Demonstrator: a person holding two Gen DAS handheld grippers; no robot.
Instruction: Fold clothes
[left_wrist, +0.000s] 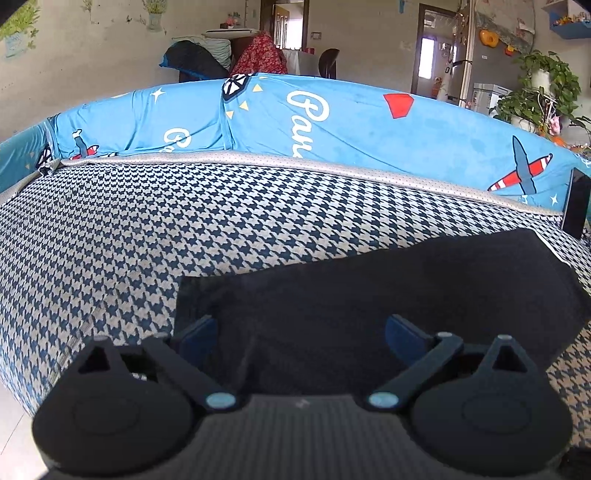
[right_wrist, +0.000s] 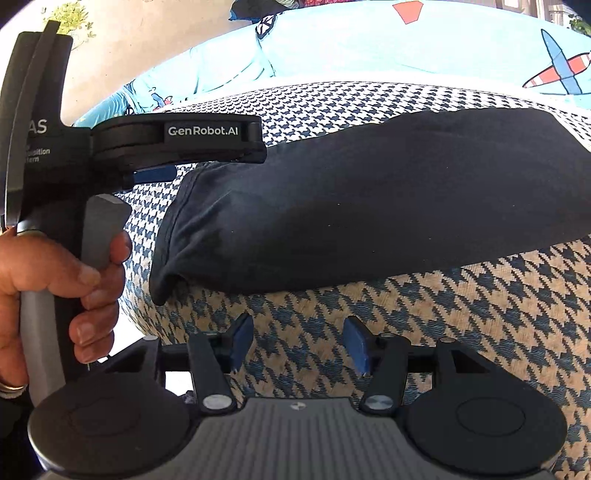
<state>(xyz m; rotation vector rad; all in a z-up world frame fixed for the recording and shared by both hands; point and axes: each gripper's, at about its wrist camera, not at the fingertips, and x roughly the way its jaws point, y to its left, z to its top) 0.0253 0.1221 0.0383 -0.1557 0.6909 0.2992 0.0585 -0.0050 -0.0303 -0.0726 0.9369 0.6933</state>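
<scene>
Cloth (right_wrist: 369, 206), dark and folded into a long flat bundle, lies across a checked cushion (left_wrist: 147, 229) with a blue-and-cream houndstooth weave. Behind the cushion rises a bright blue cover (left_wrist: 369, 125) printed with white script, red shapes and striped aeroplanes. In the left wrist view the left gripper (left_wrist: 301, 332) hangs over the near end of the dark cloth (left_wrist: 388, 288), its jaws spread wide with both blue pads well apart; nothing is pinched between them, and the pads seem to sit just above the fabric rather than pressing on it, though contact cannot be told for sure. In the right wrist view the right gripper (right_wrist: 299, 345) points down at bare cushion just in front of the cloth's near edge, its jaws parted about halfway, with only the checked weave showing in the gap and nothing gripped. The same view shows the left gripper from the side at the cloth's left end, its black body marked with white lettering, and a hand (right_wrist: 62, 284) wrapped around its grey handle, a ring on one finger. The cloth's left end is rounded and slightly puffed, with a fold line along its lower edge. Farther back in the left wrist view stand a potted plant (left_wrist: 546, 81) and a doorway (left_wrist: 428, 55).
</scene>
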